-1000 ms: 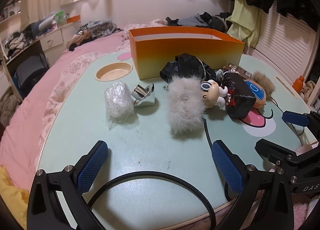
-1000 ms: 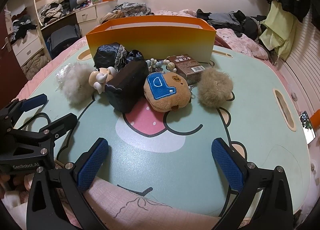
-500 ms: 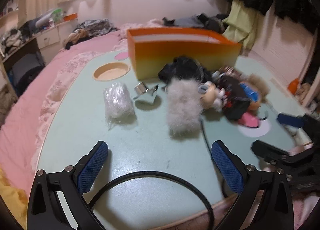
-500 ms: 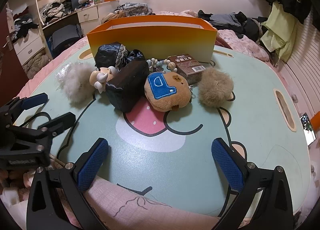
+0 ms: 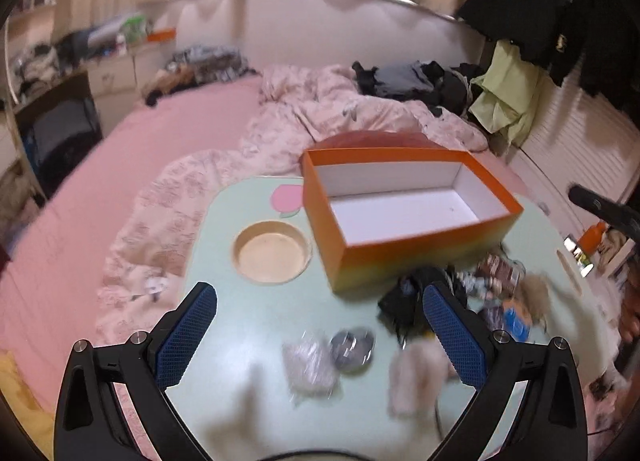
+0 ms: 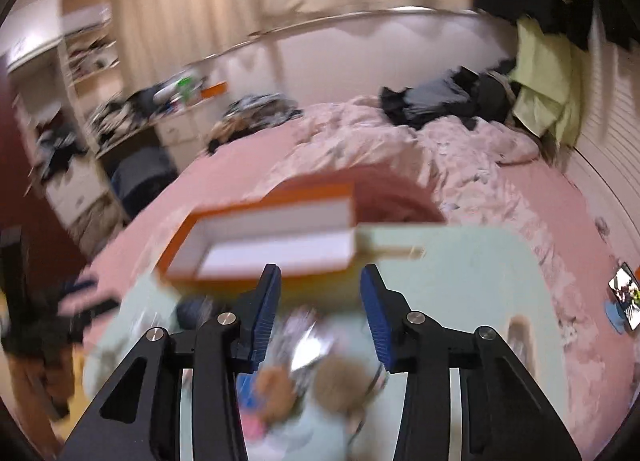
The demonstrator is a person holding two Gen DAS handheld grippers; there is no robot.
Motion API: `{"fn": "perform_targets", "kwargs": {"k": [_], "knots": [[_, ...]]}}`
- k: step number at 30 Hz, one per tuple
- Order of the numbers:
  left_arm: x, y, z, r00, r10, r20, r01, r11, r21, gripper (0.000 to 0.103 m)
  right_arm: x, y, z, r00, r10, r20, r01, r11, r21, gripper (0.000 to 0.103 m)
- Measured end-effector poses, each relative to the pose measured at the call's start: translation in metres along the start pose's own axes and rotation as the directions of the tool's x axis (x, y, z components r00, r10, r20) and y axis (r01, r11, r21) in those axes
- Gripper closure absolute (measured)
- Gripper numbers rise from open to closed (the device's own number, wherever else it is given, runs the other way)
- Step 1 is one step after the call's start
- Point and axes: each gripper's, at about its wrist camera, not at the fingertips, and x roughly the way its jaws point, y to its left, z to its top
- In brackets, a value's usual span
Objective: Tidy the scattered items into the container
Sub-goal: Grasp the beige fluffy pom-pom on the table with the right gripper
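While both views smear with blur, the left tongs hang wide apart and hold nothing above the mint desk. Just past their left finger sits a round tan dish; between the fingers lie a crinkled plastic bundle and a shiny silver piece. Farther right stands the orange box, white inside, with a dark heap of toys at its near wall. Over on the right view, the right tongs are parted narrowly around nothing, the box just beyond them and brown plush toys blurred below.
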Motion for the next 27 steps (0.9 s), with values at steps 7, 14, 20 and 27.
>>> {"fn": "perform_targets", "kwargs": {"k": [7,14,20,27], "knots": [[0.042,0.007,0.02,0.994,-0.041,-0.105,0.031,0.995,-0.096,0.0,0.083,-0.019,0.029,0.987,0.001,-0.162,0.005,0.999,0.037,0.061],[0.073,0.014,0.034,0.98,-0.106,-0.171,0.079,0.984,-0.159,0.002,0.097,-0.017,0.001,0.965,0.116,-0.235,-0.085,0.987,0.137,0.077],[0.042,0.011,0.038,0.991,-0.122,-0.062,0.114,0.986,-0.123,0.005,0.077,-0.015,0.002,0.983,0.071,-0.169,-0.05,0.99,0.129,0.077],[-0.041,0.04,0.004,0.992,0.07,0.101,-0.067,0.997,-0.032,0.004,0.003,-0.007,-0.014,0.999,0.031,0.017,-0.032,0.998,0.054,0.062]]}}
